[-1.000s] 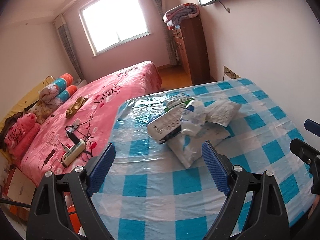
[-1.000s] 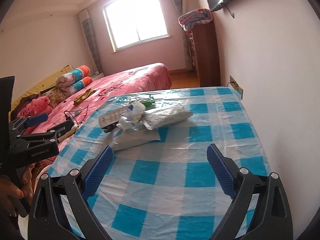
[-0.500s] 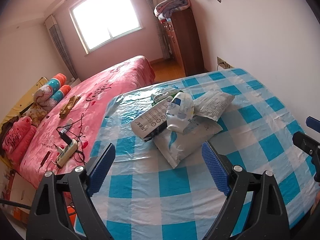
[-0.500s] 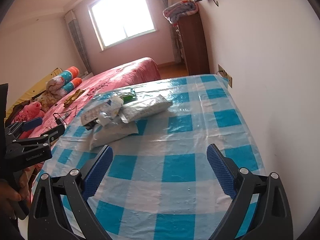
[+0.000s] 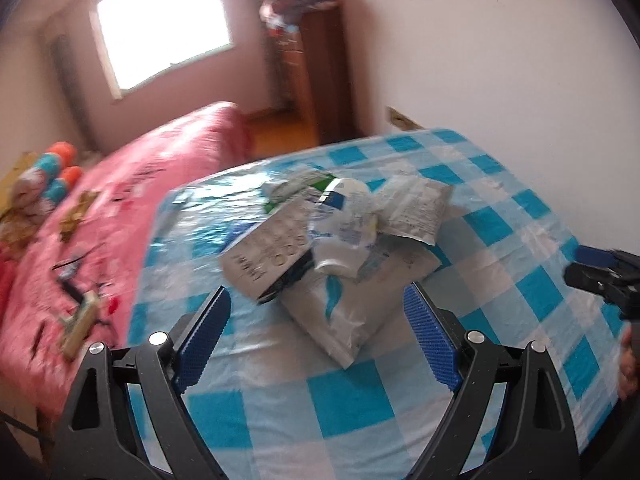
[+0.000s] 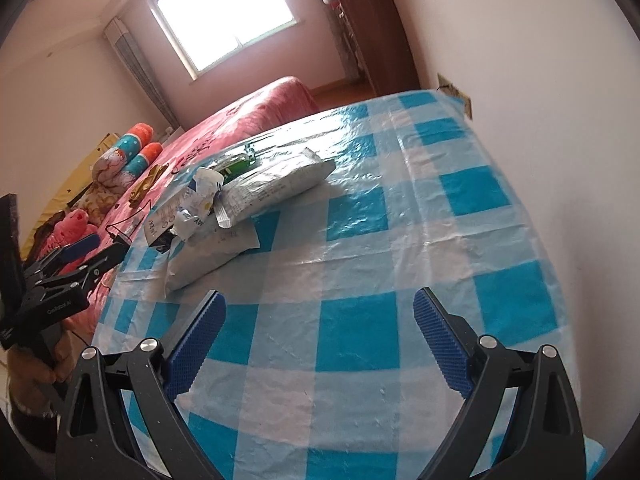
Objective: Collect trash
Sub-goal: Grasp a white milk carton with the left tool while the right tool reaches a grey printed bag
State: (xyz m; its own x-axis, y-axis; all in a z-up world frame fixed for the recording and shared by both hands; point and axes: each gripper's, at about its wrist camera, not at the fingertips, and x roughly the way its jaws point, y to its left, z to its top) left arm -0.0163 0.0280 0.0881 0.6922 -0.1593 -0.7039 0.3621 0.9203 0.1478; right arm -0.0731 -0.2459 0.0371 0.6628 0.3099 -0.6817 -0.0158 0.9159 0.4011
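The left tongs [image 5: 316, 332] are wide apart with nothing between them, and so are the right tongs [image 6: 320, 336]. Both hang over the counter [image 6: 360, 320] with its blue and white checked cloth. The left tongs have come closer to the trash pile [image 5: 336, 240] than a second ago: the pile looks bigger now and sits just past the blue fingers [image 5: 204, 336]. That picture is blurry, so the small print on the trash cannot be read.

At the near end of the pile lies a flat white bag [image 5: 348, 312]. On top of it lean a white box [image 5: 268, 256], a crumpled white and blue wrapper [image 5: 344, 216] and a grey packet [image 5: 416, 208]. Something green [image 6: 236, 164] peeks out at the far end.

The right tongs have tipped to the side since the earlier frame, so the counter looks slanted, and the pile is well away to their left.

Past the counter is a bed [image 6: 256, 116] with a pink cover. Farther off stand a brown cupboard [image 6: 376, 36] and a bright window [image 6: 228, 8]
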